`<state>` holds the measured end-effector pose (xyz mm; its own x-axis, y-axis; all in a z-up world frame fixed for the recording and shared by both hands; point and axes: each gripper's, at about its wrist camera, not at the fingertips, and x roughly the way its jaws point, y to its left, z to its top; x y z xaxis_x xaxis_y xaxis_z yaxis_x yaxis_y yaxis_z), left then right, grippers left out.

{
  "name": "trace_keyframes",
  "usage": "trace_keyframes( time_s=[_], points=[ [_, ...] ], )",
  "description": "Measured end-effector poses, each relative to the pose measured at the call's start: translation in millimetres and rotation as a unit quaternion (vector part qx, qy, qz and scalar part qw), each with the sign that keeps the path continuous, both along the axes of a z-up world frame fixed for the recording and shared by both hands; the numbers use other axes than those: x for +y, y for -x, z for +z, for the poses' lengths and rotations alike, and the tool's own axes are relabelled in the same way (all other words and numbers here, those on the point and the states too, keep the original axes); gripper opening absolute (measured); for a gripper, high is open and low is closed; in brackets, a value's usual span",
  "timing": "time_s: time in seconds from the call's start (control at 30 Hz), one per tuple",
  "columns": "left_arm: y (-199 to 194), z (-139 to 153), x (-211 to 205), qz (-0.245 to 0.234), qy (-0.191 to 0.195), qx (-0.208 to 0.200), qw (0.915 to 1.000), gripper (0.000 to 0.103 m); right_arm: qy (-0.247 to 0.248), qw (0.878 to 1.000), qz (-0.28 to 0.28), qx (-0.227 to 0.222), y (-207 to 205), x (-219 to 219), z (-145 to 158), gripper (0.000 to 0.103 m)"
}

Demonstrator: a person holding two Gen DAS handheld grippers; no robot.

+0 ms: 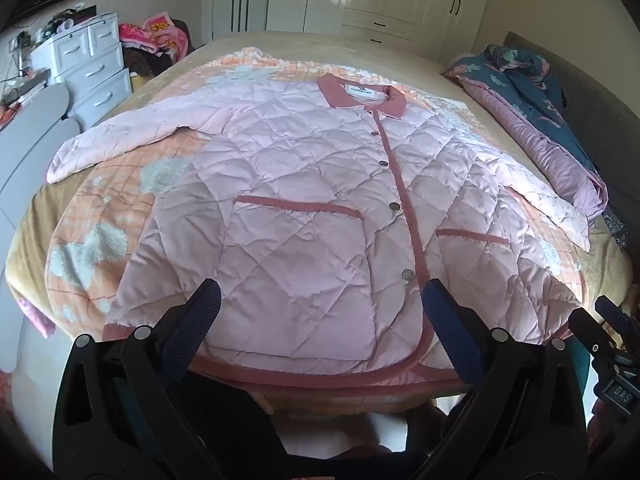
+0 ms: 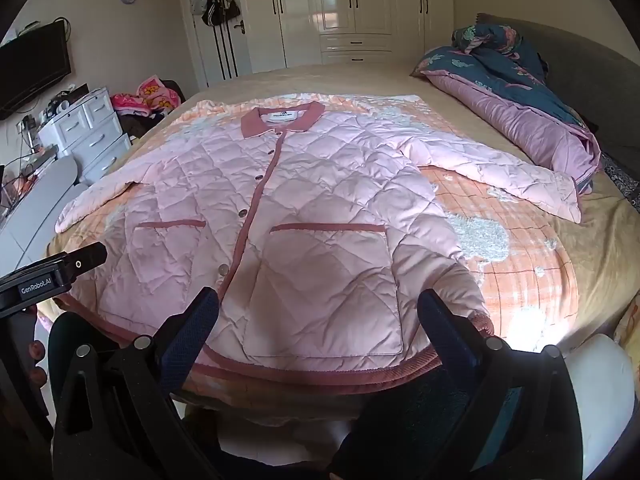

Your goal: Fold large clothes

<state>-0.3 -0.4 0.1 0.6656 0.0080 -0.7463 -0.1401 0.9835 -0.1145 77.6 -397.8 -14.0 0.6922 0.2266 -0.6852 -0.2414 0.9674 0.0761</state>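
Observation:
A pink quilted jacket (image 1: 304, 184) (image 2: 288, 208) with a dusty-rose collar, placket and hem lies flat and buttoned on the bed, both sleeves spread out sideways. My left gripper (image 1: 322, 292) hovers open over the hem by the left pocket, nothing between its fingers. My right gripper (image 2: 320, 300) hovers open above the right pocket near the hem, also holding nothing. The left gripper's body (image 2: 48, 276) shows at the left edge of the right wrist view, and the right gripper's body (image 1: 608, 340) shows at the right edge of the left wrist view.
The jacket rests on an orange checked blanket (image 2: 520, 248) over a tan bed. A bundled blue and purple quilt (image 2: 520, 92) lies along the right side by the headboard. A white drawer unit (image 1: 92, 68), a clothes pile and wardrobes stand beyond the bed.

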Motion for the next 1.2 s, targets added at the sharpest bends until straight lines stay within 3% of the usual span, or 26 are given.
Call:
trace_keyframes(
  time_s=[1.2],
  points=[
    [-2.2,6.4,-4.8,-0.005,0.004,-0.003,1.0,0.095,0.0,1.0,-0.004,-0.005,4.2,-2.1,6.0,0.099]
  ],
)
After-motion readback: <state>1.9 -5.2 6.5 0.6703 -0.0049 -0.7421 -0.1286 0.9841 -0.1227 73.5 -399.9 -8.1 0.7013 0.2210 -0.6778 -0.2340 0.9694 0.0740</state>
